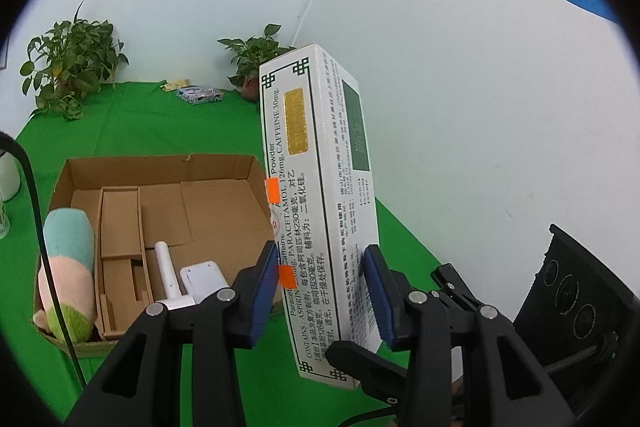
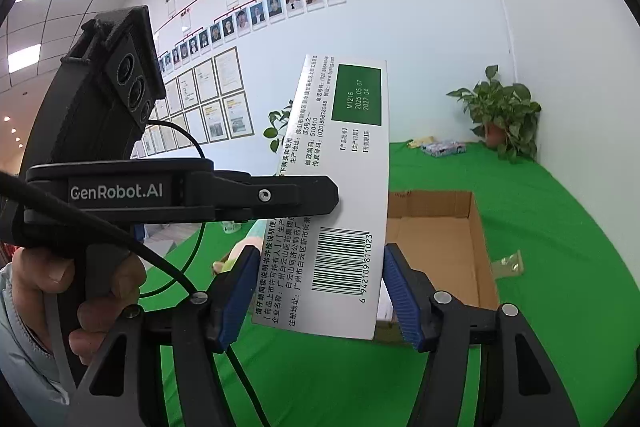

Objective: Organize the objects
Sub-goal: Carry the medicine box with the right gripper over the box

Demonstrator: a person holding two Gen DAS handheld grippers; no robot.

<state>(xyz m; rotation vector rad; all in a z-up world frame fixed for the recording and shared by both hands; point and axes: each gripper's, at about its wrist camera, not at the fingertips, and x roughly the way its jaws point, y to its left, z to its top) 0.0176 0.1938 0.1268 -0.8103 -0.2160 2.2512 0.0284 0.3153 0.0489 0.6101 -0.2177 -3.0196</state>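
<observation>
Both tongs, left (image 1: 322, 291) and right (image 2: 316, 297), are grasping one white medicine box (image 1: 320, 195) above the green desk (image 1: 160, 131). Beside it one cardboard tray (image 1: 160, 171) is holding one plush toy (image 1: 68, 267); two plants (image 1: 72, 67) are standing behind.

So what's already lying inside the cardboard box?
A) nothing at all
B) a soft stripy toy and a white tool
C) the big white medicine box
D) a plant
B: in the left wrist view the cardboard box holds a pastel striped plush toy and a white handled tool; the medicine box is held up outside it.
</observation>
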